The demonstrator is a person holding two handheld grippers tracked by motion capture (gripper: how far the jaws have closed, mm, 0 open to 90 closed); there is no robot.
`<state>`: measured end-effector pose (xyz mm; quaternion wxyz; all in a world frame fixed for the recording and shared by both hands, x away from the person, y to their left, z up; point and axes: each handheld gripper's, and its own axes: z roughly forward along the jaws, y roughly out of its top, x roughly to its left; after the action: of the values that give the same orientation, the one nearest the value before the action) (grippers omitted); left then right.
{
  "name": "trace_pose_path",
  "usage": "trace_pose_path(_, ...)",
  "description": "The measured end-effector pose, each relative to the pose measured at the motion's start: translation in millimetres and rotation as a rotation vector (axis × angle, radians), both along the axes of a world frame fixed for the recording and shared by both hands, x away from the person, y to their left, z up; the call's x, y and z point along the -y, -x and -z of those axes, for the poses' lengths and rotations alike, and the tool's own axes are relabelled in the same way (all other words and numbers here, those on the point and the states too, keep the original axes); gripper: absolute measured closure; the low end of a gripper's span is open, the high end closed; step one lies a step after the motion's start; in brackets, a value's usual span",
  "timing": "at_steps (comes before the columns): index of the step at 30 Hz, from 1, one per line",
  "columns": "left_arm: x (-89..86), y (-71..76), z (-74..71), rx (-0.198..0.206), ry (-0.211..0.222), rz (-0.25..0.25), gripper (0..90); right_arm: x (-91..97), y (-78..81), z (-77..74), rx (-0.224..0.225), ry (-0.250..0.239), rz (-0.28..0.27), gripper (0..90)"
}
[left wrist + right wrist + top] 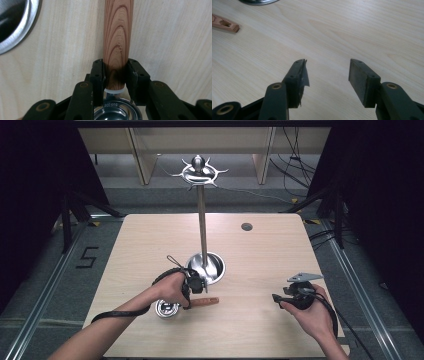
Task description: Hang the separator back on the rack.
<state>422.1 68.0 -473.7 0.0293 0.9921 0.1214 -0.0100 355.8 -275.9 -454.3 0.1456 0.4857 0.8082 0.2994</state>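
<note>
Two jaws of my left gripper [114, 72] pinch the wooden handle [117, 37] near its steel strainer [167, 308], flat on the table [260, 270]; I'd lift level. My right gripper [328, 72] hovers wide open, empty.

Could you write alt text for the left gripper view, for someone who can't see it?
Two black jaws of the left gripper are shut on the wooden handle of a steel utensil, which lies on a pale wooden table. The rim of a steel base curves in at top left.
</note>
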Motion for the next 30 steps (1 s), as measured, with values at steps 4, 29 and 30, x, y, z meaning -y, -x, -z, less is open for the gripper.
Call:
trace_pose_path(4,-5.4,0.9,-0.6,0.002,0.043,-0.034,68.5,1.5,-1.4,1.5,0.020,0.006,-0.019,48.2)
trace_pose_path(29,-74.7,27.3,-43.9,0.179,0.574,-0.289,68.9,-0.6,0.6,-0.7,0.019,-0.005,0.010,48.4)
trace_pose_path(30,-78.4,30.1,-46.6,0.202,0.603,-0.296,68.9,-0.5,0.6,-1.1,0.024,0.000,0.013,48.4)
